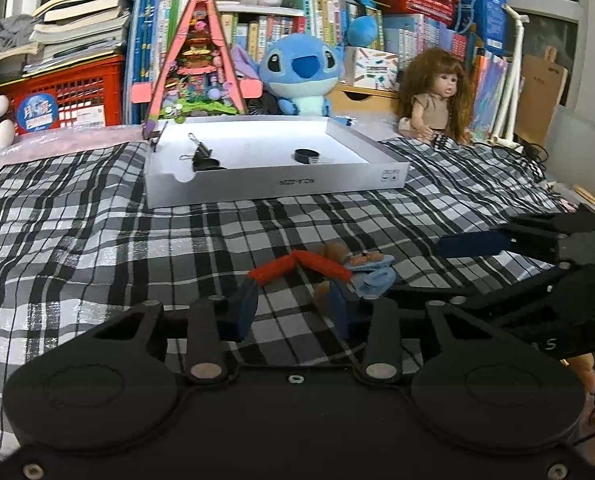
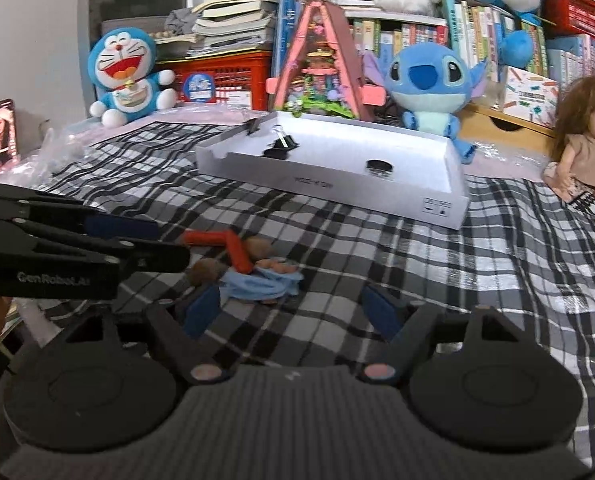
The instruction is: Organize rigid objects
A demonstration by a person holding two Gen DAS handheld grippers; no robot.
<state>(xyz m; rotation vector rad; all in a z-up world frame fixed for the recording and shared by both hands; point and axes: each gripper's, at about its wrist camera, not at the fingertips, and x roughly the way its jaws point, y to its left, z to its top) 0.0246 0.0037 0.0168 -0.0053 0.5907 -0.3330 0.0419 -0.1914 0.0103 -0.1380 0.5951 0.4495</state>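
Observation:
A small figure with red sleeves, brown hands and blue clothes (image 1: 337, 266) lies on the plaid cloth; it also shows in the right wrist view (image 2: 253, 276). My left gripper (image 1: 293, 308) is open just short of it, jaws to either side. My right gripper (image 2: 297, 312) is open, the figure ahead near its left finger (image 2: 201, 308). A white shallow box (image 1: 281, 190) stands beyond, holding black binder clips (image 1: 201, 156) and a black round piece (image 1: 305, 155). The box shows in the right wrist view (image 2: 337, 184) too.
A Stitch plush (image 1: 301, 72), a long-haired doll (image 1: 437, 96), a pink triangular toy house (image 1: 201, 64), a red crate (image 1: 61, 96) and shelves of books line the back. A Doraemon plush (image 2: 125, 72) sits at the left. The right gripper's arm (image 1: 537, 240) reaches in from the right.

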